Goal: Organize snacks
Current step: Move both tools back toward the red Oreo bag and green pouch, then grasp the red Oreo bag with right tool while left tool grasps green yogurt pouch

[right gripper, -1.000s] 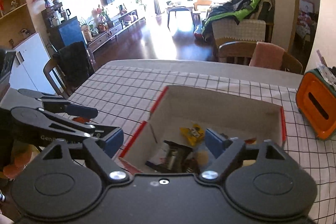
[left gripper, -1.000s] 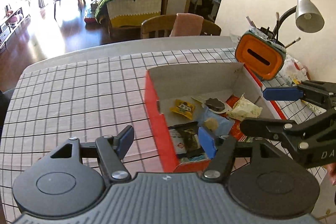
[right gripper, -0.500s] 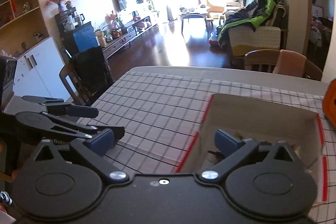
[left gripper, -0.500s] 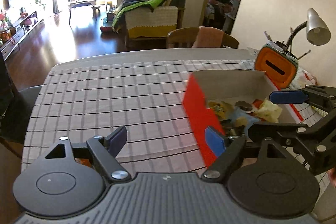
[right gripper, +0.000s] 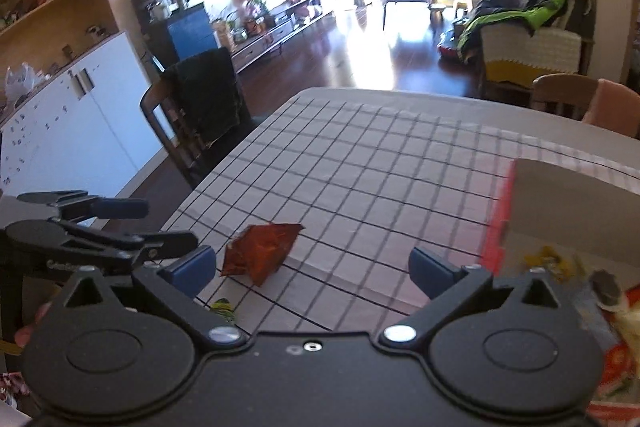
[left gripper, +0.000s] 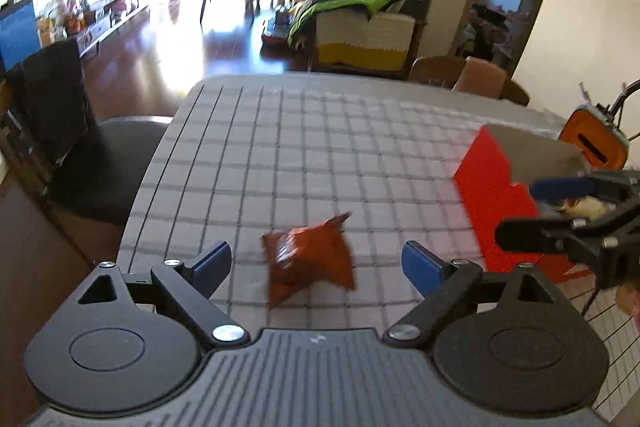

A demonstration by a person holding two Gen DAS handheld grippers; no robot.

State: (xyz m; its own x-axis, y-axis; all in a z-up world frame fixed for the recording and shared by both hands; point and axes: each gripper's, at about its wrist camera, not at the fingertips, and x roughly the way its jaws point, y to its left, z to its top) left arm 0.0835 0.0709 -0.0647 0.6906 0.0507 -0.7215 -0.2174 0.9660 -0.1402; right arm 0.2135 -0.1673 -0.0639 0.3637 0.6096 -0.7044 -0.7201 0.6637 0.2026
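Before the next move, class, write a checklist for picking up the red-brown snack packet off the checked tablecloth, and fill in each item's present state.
1. Left gripper jaws open, having just been opening: ok.
2. Snack packet lies between the left jaws, pads not touching it: ok.
3. Right gripper open and empty: ok.
4. Red box open-topped, ready to take the packet: ok.
5. Tablecloth around the packet free of obstacles: ok.
6. Small green-yellow wrapper near the table edge, what it is: cannot tell.
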